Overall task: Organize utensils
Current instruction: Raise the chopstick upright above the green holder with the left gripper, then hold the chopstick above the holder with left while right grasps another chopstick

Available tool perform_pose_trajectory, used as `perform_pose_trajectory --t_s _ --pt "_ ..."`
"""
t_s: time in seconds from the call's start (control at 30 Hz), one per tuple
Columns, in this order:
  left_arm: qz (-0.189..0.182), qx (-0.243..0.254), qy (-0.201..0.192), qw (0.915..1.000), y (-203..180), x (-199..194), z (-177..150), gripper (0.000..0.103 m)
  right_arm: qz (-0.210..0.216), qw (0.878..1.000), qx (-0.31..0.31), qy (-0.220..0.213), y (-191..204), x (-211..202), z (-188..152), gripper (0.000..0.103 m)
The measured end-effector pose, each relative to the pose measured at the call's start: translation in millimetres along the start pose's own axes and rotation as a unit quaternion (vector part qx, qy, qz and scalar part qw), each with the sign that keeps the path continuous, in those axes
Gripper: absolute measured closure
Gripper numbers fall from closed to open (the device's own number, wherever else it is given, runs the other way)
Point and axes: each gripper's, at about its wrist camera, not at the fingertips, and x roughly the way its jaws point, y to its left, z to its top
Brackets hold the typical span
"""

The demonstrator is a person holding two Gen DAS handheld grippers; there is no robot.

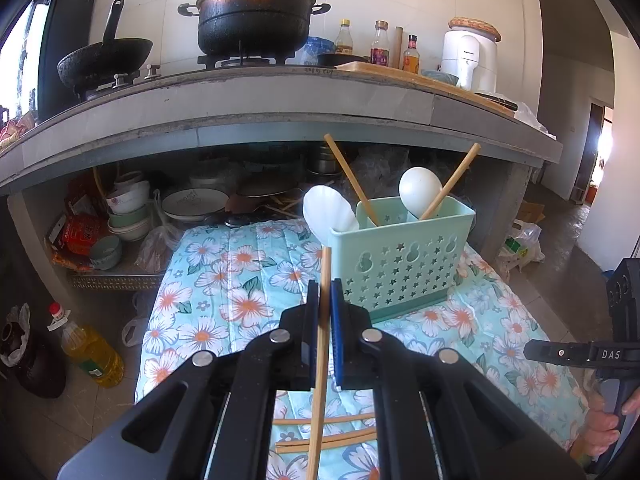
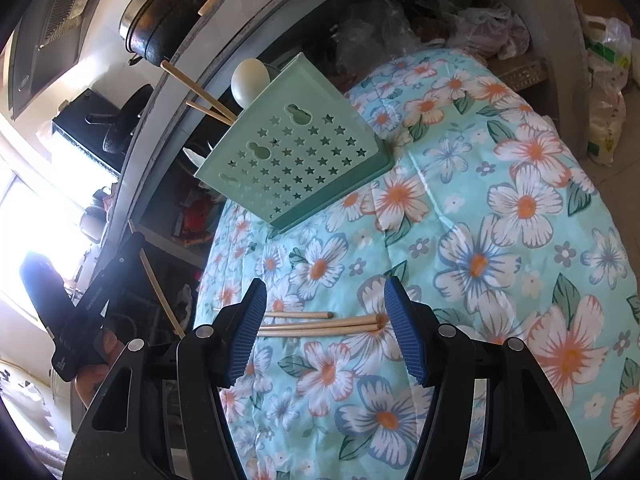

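The holder (image 1: 400,264) is a mint-green plastic caddy with star and gourd cutouts, sitting toward the far edge of the flowery tablecloth (image 2: 500,240) with two white spoons (image 1: 420,192) and a couple of chopsticks (image 1: 350,178) poking out; three more loose chopsticks (image 2: 320,324) lie flat near the cloth's near edge. The left gripper (image 1: 325,292) is clamped tight on a single chopstick (image 1: 322,352), standing almost upright, angled down toward the holder; the right gripper (image 2: 325,312) tilts down over the loose ones, jaws spread either side of them, pads not touching.
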Motion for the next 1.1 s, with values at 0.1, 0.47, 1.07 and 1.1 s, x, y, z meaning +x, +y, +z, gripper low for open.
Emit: perform_pose_trajectory --t_s 0.1,0.47,1.07,1.1 --pt "0.001 0.0 0.001 1.0 0 1 0 0.098 0.007 1.0 0.002 0.008 1 3 -2 0.044" --pt "0.002 -0.007 0.004 1.0 4 3 -8 0.098 0.034 0.996 0.036 0.077 -15 20 -29 0.044" --pt "-0.002 -0.01 0.009 0.9999 5 4 -11 0.098 0.03 0.992 0.099 0.065 -29 55 -24 0.048" --pt "-0.002 -0.011 0.009 0.9999 4 4 -11 0.098 0.033 0.992 0.104 0.062 -30 56 -24 0.052"
